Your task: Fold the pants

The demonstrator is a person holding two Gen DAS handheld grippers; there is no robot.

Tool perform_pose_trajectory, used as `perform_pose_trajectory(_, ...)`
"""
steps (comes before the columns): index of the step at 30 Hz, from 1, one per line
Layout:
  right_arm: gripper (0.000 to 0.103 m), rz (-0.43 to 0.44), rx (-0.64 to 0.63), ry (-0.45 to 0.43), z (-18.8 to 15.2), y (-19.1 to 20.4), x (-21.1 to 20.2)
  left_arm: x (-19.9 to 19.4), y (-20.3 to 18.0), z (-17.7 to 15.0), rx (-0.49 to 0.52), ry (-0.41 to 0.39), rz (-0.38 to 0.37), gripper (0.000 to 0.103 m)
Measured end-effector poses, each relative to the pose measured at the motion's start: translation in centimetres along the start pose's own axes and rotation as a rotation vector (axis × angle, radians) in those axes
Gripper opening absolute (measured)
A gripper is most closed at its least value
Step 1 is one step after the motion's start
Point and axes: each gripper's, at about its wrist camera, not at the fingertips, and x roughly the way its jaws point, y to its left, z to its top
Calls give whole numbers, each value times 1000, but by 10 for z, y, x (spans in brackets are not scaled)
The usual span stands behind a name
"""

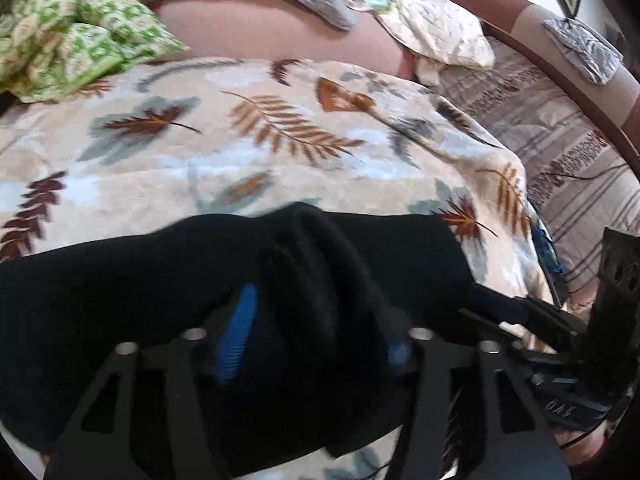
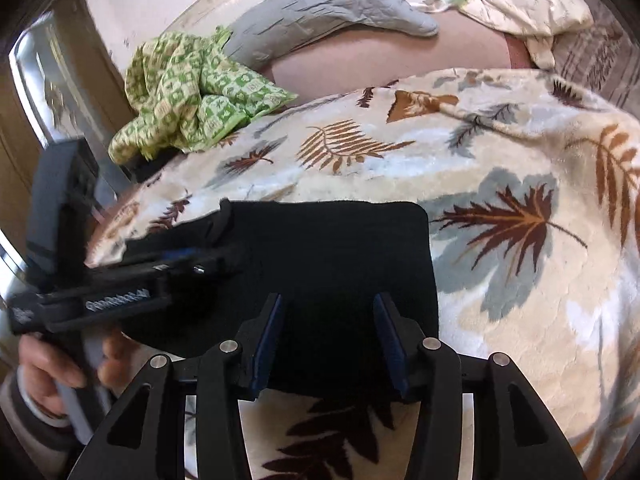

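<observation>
The black pants (image 2: pixel 332 256) lie folded into a rough rectangle on a leaf-patterned blanket (image 2: pixel 500 152). My right gripper (image 2: pixel 330 328) hovers over their near edge, its jaws apart and nothing pinched between the blue pads (image 2: pixel 269 340). My left gripper (image 1: pixel 316 340) sits low over the pants (image 1: pixel 120 280). A raised ridge of black fabric runs between its spread jaws, and the inner face of the left pad (image 1: pixel 238 332) shows bare. From the right wrist view, the left gripper (image 2: pixel 224 254) reaches the pants' left edge, with a hand (image 2: pixel 52 368) on its handle.
A crumpled green patterned cloth (image 2: pixel 188 92) lies at the blanket's far left. A grey pillow (image 2: pixel 320 12) and a cream pillow (image 2: pixel 528 4) rest at the back on a pink sheet. Striped bedding (image 1: pixel 560 152) and a brown padded frame (image 1: pixel 568 72) lie to the right.
</observation>
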Motion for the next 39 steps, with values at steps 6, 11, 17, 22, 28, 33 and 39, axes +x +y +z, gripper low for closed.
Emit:
perform_pose_trajectory(6,49,28,31,-48,5,-1,-15,-26,12,-4,-45,-70,-3,76)
perform_pose_trajectory(11,50,-13,3,-33,8,9,-6,-33,8,-8,-23,-100,51,76)
perform_pose_trajectory(17,52,-6,-21,-49,10,15,-6,-43,8,-15,-22,-120,69,76)
perform_pose_trajectory(22,71,4,5,-110,13,9,-20,-52,10,-19,-46,-167,108,86)
perform_pose_trajectory(28,71,-25,19,-100,15,6,-19,-53,11,-22,-52,-178,135,86)
perform_pose_trajectory(33,71,-51,18,-80,14,8,-14,-57,14,-24,-50,-201,136,86)
perform_pose_trajectory(39,71,-59,13,-94,13,11,-15,-63,22,-26,-66,-222,152,86)
